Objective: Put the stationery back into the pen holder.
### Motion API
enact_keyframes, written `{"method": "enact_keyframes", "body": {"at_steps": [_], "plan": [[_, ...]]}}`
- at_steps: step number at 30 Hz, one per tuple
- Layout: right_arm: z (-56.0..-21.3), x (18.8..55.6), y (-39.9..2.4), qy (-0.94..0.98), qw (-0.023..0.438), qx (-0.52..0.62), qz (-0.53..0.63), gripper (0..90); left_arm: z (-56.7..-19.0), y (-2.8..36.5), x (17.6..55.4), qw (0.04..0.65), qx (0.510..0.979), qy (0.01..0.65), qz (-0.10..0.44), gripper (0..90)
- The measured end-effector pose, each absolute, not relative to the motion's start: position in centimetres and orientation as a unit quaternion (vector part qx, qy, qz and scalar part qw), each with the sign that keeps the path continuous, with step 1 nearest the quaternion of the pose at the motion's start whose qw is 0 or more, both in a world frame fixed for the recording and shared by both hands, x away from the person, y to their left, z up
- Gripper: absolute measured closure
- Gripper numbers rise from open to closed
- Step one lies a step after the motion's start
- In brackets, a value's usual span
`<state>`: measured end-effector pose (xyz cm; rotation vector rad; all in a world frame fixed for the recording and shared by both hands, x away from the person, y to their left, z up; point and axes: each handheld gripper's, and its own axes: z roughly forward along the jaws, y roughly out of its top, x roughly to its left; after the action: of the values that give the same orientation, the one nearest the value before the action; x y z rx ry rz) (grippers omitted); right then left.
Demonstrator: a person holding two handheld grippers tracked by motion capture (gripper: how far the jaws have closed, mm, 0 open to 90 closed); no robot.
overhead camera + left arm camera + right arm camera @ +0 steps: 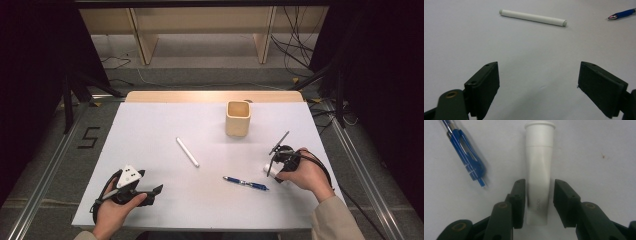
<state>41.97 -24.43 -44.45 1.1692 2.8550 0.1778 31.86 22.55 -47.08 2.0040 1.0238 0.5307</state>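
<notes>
Here the right gripper [539, 195] sits over a white tube [539, 167] lying flat on the white table [150, 200], nearer the person than the wooden cup [237, 118] and off to its right. The jaws flank the tube's flat tail — narrowed, a sliver of gap still showing on the right side, not yet pinching. A blue pen [246, 183] lies just beside the tube, in front of the cup. The left gripper [150, 192] rests well to the cup's left and nearer the person, jaws wide and empty, aimed toward a white stick [533, 17] — itself lying left of the cup.
</notes>
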Motion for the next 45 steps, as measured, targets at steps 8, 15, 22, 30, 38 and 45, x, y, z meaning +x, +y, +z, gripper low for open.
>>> {"method": "enact_keyframes", "body": {"at_steps": [8,15,22,30,38,45], "plan": [[-44.7,42.3,-23.8,0.928,0.024,0.369,0.048,65.8,-47.1,22.6,31.9,0.404,0.793,0.404,0.21,17.3],[-44.9,42.5,-23.5,0.93,0.021,0.367,0.032,67.0,-47.1,22.6,31.9,0.404,0.793,0.404,0.21,17.3],[-44.9,42.6,-23.4,0.929,0.018,0.369,0.029,70.6,-47.1,22.6,31.8,0.405,0.793,0.404,0.211,17.4],[-44.8,42.5,-23.4,0.93,0.013,0.366,0.029,71.0,-47.1,22.6,31.9,0.404,0.793,0.404,0.211,17.4],[-44.1,42.2,-23.9,0.925,0.021,0.373,0.065,71.2,-47.0,22.7,31.8,0.404,0.792,0.405,0.212,17.5],[-43.3,42.1,-24.5,0.911,0.033,0.392,0.122,71.2,-47.0,22.8,31.9,0.404,0.792,0.404,0.214,17.7]]}}
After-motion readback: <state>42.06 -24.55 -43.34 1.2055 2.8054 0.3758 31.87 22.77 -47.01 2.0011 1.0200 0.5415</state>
